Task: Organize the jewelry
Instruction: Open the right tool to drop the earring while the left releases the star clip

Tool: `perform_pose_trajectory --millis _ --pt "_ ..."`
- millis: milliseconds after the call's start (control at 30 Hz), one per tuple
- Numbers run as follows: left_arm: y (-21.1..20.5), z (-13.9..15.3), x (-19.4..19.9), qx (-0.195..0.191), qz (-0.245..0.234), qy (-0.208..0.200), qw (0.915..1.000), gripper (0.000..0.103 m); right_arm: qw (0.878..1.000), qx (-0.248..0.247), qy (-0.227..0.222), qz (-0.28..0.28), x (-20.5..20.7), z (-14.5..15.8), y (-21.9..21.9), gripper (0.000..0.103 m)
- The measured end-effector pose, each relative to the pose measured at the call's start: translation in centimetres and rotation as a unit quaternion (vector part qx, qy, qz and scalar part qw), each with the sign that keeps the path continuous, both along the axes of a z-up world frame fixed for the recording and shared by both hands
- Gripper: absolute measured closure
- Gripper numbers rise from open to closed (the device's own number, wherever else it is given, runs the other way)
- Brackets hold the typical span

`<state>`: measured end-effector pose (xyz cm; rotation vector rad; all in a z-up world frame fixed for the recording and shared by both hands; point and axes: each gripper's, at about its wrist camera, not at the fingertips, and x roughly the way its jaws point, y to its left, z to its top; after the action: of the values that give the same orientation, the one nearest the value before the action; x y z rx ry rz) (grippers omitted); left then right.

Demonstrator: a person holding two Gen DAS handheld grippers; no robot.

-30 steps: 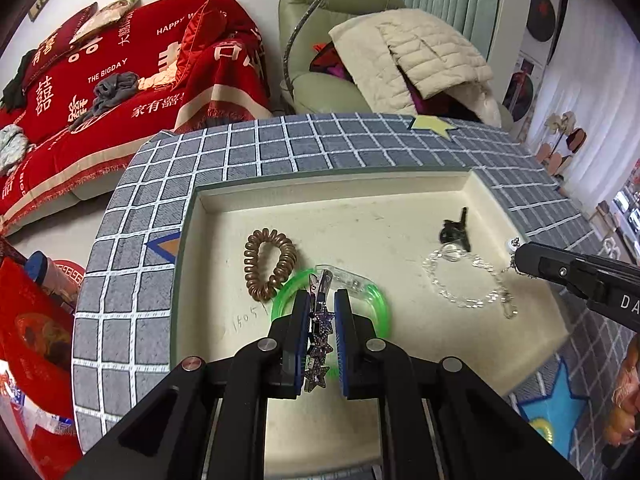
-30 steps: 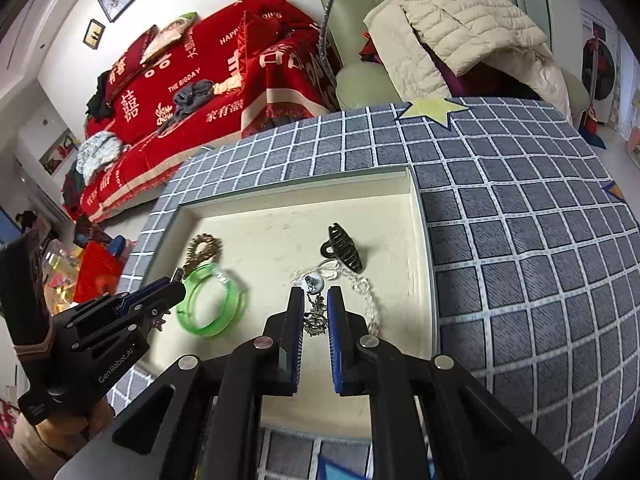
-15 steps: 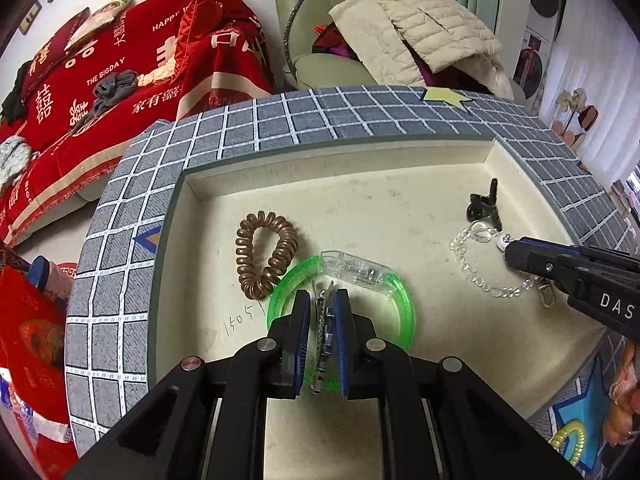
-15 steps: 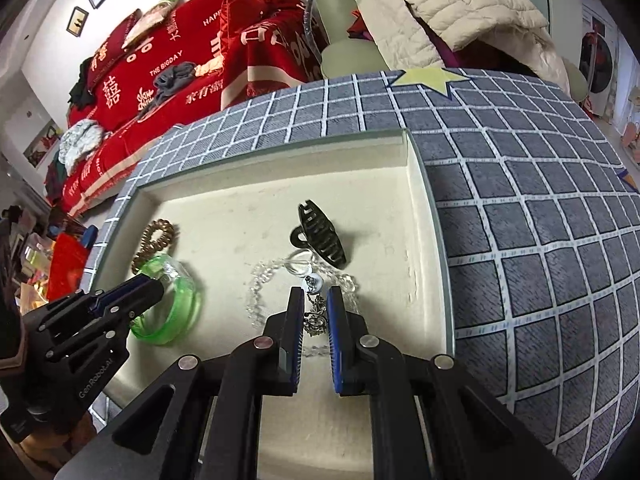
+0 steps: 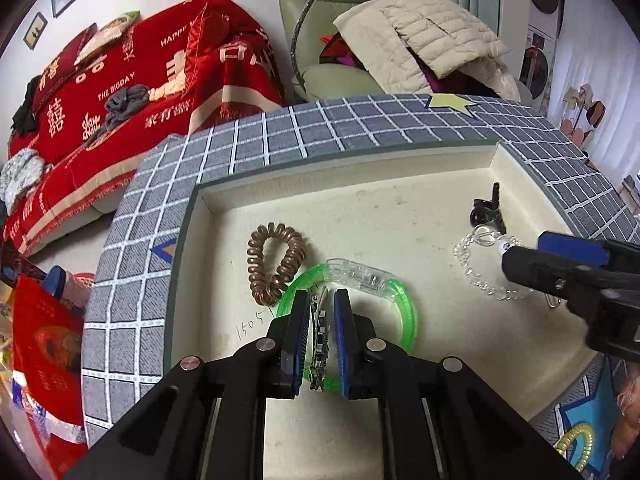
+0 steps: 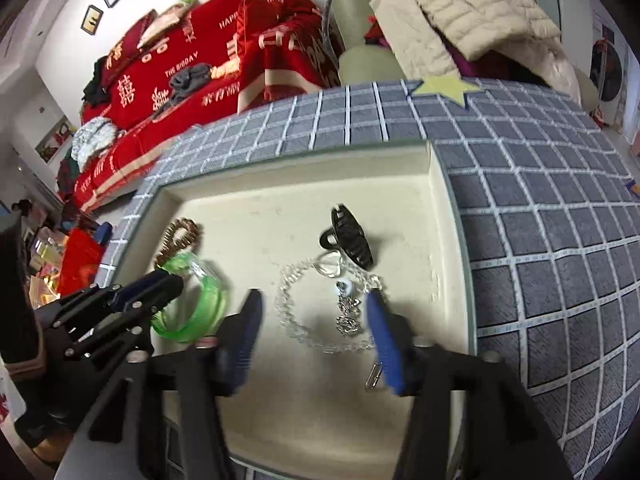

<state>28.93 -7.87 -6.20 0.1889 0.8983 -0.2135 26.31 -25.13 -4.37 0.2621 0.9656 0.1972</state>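
Note:
A cream tray (image 5: pixel 400 200) is sunk in a grey checked surface. My left gripper (image 5: pixel 322 300) is shut on a star hair clip (image 5: pixel 320 336), held over a green bangle (image 5: pixel 404 304). A brown coil hair tie (image 5: pixel 276 264) lies left of the bangle. My right gripper (image 6: pixel 314 300) is open over a clear bead chain (image 6: pixel 304 316) with a silver charm (image 6: pixel 348 322). The chain lies on the tray floor beside a black claw clip (image 6: pixel 350 236). In the left wrist view the right gripper (image 5: pixel 560 264) stands at the chain (image 5: pixel 476 276).
The tray wall (image 6: pixel 448 208) rises close on the right. The grey checked surface (image 6: pixel 560 240) surrounds the tray. A red sofa (image 5: pixel 120 92) and a green armchair with a beige jacket (image 5: pixel 420 36) stand behind. A yellow coil tie (image 5: pixel 576 442) lies outside the tray at bottom right.
My right gripper has opened and let go of the silver charm, which now lies on the tray floor with the chain. My left gripper still holds the star clip, lower over the bangle.

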Motion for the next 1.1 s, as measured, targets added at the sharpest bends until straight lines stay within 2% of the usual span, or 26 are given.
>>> perform_pose_trajectory --millis 267,933,1033,1067,1100 --pt "0.2 0.9 -0.2 -0.005 0.007 -0.007 0.9999 0.069 0.999 0.023 -0.023 -0.017 -1.7 2.4 -1.0 0.037" --pt "0.9 2.1 -1.0 -0.019 0.021 -0.011 0.9995 0.069 0.999 0.003 -0.032 -0.035 -3.6 3.8 -2.1 0.037" --pt "1.1 2.1 -1.1 -0.022 0.023 -0.008 0.9995 0.068 0.999 -0.003 -0.031 -0.039 -3.9 3.9 -2.2 0.029" --pt "1.1 2.2 -1.1 -0.024 0.024 -0.006 0.9994 0.031 0.999 -0.005 -0.032 -0.040 -4.0 3.9 -2.3 0.029" --pt "1.2 2.3 -1.1 -0.024 0.030 -0.006 0.9992 0.001 0.999 -0.007 -0.033 -0.040 -4.1 4.0 -2.3 0.029"
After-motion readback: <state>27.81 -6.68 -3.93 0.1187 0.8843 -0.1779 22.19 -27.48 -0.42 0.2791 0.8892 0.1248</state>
